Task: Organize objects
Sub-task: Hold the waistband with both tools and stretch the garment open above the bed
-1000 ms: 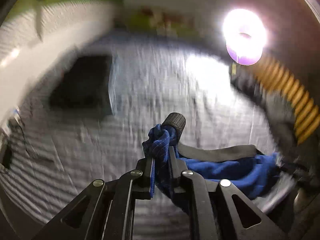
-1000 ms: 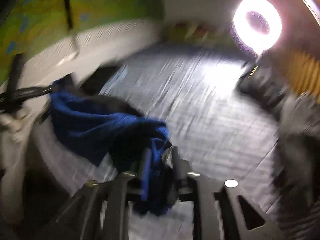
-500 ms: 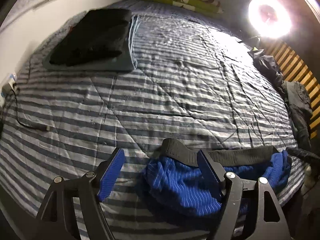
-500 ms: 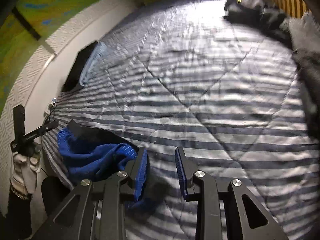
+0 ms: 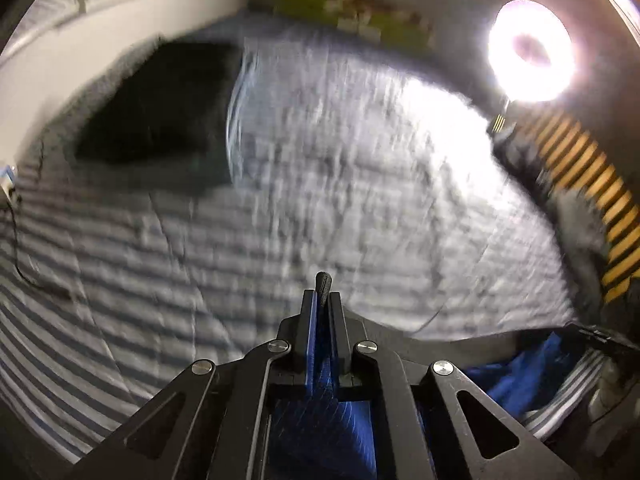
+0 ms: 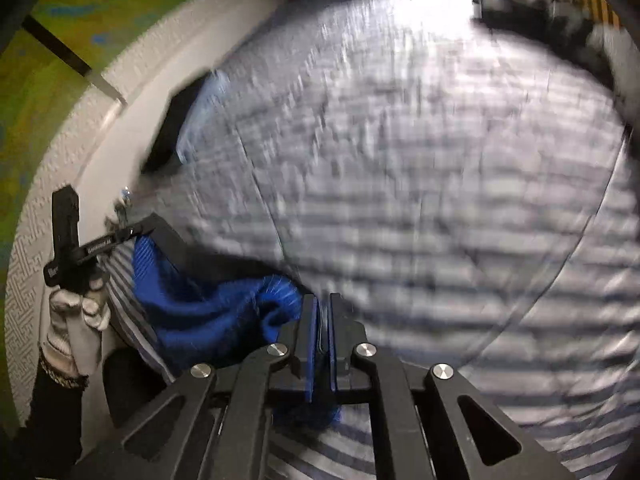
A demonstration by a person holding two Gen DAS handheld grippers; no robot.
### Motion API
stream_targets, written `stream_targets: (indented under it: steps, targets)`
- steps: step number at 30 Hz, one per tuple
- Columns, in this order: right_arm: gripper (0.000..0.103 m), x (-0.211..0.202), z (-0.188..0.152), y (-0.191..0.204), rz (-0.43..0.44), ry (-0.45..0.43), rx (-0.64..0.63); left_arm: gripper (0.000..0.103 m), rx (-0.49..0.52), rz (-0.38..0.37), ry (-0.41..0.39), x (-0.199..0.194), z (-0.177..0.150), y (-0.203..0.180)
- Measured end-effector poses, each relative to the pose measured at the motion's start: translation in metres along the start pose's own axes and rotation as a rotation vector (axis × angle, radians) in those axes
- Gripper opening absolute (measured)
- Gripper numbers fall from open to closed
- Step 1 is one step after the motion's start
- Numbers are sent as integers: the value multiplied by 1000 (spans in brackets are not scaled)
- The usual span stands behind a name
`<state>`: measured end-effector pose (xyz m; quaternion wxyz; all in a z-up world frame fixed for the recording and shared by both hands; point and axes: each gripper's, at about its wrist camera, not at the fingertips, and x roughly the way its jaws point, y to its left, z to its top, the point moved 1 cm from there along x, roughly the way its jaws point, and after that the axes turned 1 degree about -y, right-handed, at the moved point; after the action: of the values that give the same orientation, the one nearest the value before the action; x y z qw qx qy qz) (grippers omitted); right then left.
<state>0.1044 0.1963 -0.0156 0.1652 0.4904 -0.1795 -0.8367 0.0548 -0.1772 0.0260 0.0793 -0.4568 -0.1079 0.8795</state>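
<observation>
Both grippers clamp the blue garment [image 6: 208, 312] at the near edge of a striped bed [image 6: 440, 220]: the left gripper [image 5: 323, 300] pinches its dark waistband, the right gripper [image 6: 322, 316] its other end. Black folded clothes [image 5: 160, 104] lie well beyond.

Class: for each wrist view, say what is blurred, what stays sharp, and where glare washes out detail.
Left wrist view: striped bedspread smeared, left gripper sharp, ring light blown out. Right wrist view: bedspread streaked, right gripper crisp, glare whitens the top centre.
</observation>
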Motion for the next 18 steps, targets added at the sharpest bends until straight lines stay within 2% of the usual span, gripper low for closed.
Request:
stream_targets:
  steps: [6, 8, 10, 13, 15, 16, 18]
  targets:
    - [3, -90, 46, 37, -9, -281, -130, 5, 34, -79, -236, -90, 52, -27]
    - [3, -108, 49, 46, -6, -333, -156, 5, 42, -102, -265, -108, 51, -31]
    - [3, -116, 44, 49, 7, -342, -154, 5, 48, -122, -263, -115, 40, -33]
    - [3, -110, 14, 40, 16, -287, -154, 5, 107, -88, -201, -106, 0, -32]
    - [3, -93, -12, 31, -12, -207, -164, 5, 148, -48, -91, -77, -41, -28]
    - [3, -76, -33, 24, -30, -138, -166, 5, 158, -33, -8, -59, -65, -24]
    - [3, -55, -60, 13, -38, -45, -151, 5, 155, -36, 95, -35, -97, -16]
